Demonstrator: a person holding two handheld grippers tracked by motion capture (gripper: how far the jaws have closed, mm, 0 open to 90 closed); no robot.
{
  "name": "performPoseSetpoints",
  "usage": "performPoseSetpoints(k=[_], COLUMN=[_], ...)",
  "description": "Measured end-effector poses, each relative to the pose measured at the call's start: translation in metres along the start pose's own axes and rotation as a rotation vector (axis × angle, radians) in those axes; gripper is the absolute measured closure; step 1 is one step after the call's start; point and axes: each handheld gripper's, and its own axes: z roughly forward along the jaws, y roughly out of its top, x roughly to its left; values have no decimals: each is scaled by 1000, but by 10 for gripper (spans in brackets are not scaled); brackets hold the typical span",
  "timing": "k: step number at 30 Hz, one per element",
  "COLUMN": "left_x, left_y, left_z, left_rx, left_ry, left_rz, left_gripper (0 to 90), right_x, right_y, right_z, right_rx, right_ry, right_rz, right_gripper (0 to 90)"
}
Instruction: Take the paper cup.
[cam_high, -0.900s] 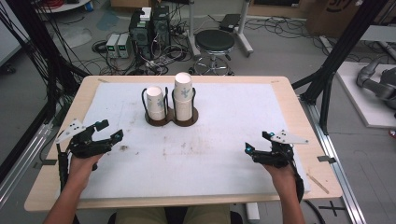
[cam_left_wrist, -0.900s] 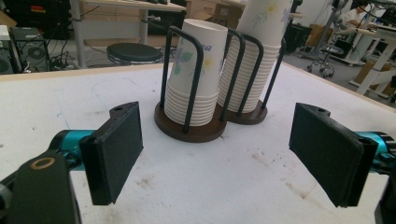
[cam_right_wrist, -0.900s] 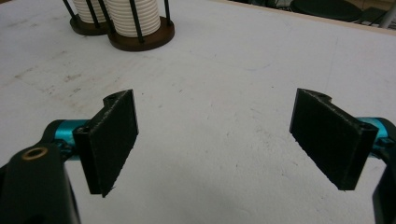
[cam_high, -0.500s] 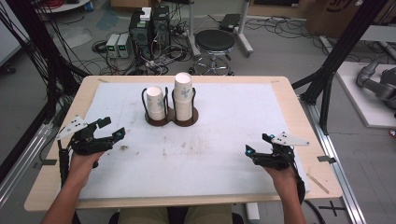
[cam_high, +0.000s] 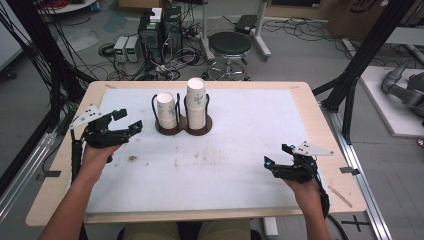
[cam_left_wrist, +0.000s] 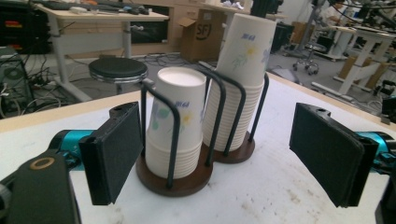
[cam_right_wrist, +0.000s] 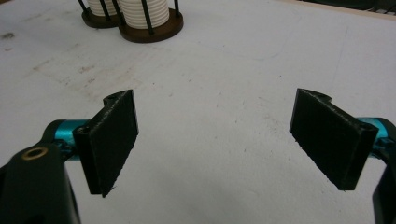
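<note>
Both grippers, left gripper (cam_high: 131, 121) and right gripper (cam_high: 276, 155), hold jaws released near the cup stacks (cam_high: 196, 104).

The high view looks forward and down from above the person's side and takes in the whole table (cam_high: 300, 100) from far. The left gripper view sits low and close, facing the cup holder (cam_left_wrist: 182, 183) almost level. The right gripper view looks down along the table surface, with the holder (cam_right_wrist: 149, 32) far at the top edge, probably cut off. All three views share the holder (cam_high: 183, 127).
</note>
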Motion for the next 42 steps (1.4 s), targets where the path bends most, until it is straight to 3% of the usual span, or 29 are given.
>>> performPoseSetpoints(k=[9, 20, 26, 35, 39, 40, 42], left_x=[3, 9, 12, 22, 22, 22, 23], left_y=[33, 54, 54, 44, 52, 53, 53], left_z=[26, 60, 77, 95, 104, 106, 109], left_rx=[29, 54, 65, 102, 134, 120, 130], left_ry=[-32, -66, -79, -62, -59, -54, -47], left_rz=[29, 52, 44, 30, 47, 51, 36], left_gripper=[171, 173, 188, 188, 189, 190, 195], right_x=[2, 4, 4, 3, 4, 4, 4], right_y=[4, 5, 3, 1, 0, 0, 0], right_z=[5, 5, 4, 2, 3, 3, 3], right_rx=[12, 15, 21, 22, 29, 29, 31], right_ry=[19, 38, 44, 45, 47, 48, 50], right_rz=[-1, -6, -5, -5, -2, -3, -6], right_gripper=[158, 157, 157, 157, 157, 158, 157])
